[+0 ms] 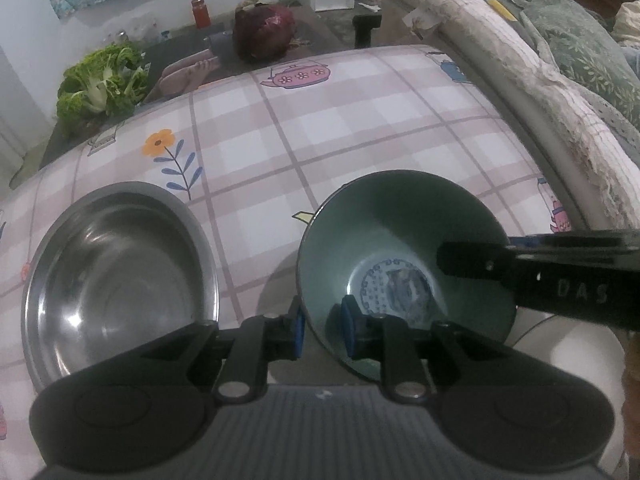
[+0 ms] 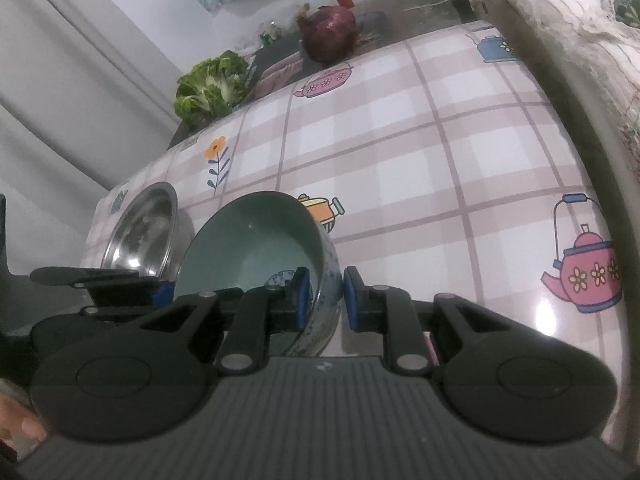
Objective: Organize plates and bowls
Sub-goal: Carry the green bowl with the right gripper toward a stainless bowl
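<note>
Your left gripper (image 1: 322, 330) has its fingers closed on the near rim of the green bowl (image 1: 400, 236), one pad inside, one outside. Your right gripper (image 2: 326, 298) straddles the opposite rim wall, fingers narrow, gripping it too. The bowl sits tilted between both. Left of the fingers, the steel bowl (image 1: 116, 272) rests on the checked bench (image 1: 360, 128).

Green ceramic bowl (image 1: 400, 248): teal glaze inside, blue motif on the base, blue-patterned outside, tilted with its rim off level. Steel bowl (image 1: 116, 276) just beside it on its left: shiny, empty, upright on the checked tablecloth.
</note>
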Motion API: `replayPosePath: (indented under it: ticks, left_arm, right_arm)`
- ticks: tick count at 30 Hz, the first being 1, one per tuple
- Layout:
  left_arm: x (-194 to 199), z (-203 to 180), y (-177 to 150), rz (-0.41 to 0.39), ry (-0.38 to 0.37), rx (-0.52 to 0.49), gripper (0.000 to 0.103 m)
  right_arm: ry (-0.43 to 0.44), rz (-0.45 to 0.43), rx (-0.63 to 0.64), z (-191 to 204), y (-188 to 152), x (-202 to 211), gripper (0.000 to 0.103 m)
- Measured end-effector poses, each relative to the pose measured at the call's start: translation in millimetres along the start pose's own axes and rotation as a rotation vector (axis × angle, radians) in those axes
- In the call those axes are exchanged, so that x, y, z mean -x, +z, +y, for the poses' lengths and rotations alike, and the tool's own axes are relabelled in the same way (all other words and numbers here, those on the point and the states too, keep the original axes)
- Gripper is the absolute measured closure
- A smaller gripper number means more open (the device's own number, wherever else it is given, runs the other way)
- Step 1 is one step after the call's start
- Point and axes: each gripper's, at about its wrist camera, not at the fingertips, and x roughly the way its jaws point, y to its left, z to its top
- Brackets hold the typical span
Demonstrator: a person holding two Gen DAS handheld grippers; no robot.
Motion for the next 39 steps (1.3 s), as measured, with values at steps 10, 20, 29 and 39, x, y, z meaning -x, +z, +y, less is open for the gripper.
replayPosePath:
  ticks: [10, 20, 29, 39]
  left_arm:
    - [0, 0, 0, 0.0, 0.004, 0.007, 0.083]
    - [3, 1, -1, 0.002, 0.016, 0.021, 0.083]
    - [14, 2, 1, -0.022, 0.023, 0.029, 0.083]
    - [22, 1, 1, -0.038, 0.02, 0.031, 0.083]
  right_arm:
    - [0.003, -0.004, 0.008, 0, -1, -2, 0.085]
    - [-0.002, -0.002, 0.006, 3, -1, -2, 0.085]
    - [0.002, -0.007, 0.005, 8, 1, 1, 0.085]
    - [0.004, -0.024, 0.002, 11, 5, 11, 0.085]
